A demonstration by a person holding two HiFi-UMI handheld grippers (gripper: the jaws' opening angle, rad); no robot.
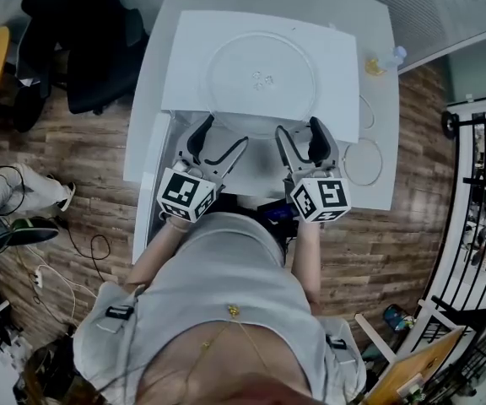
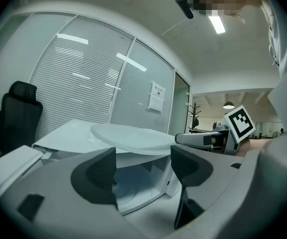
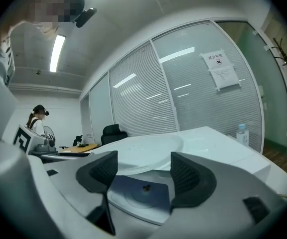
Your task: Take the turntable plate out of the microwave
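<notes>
White table (image 1: 357,15) carries the microwave (image 1: 192,66). Before its open front, the left gripper (image 1: 226,131) and right gripper (image 1: 298,127) hang with jaws apart, empty. The plate (image 1: 262,76) lies flat on the microwave's top, above and ahead of both, about equally near, seemingly already out.

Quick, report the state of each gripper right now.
Left gripper: open, holding nothing.
Right gripper: open, holding nothing.
</notes>
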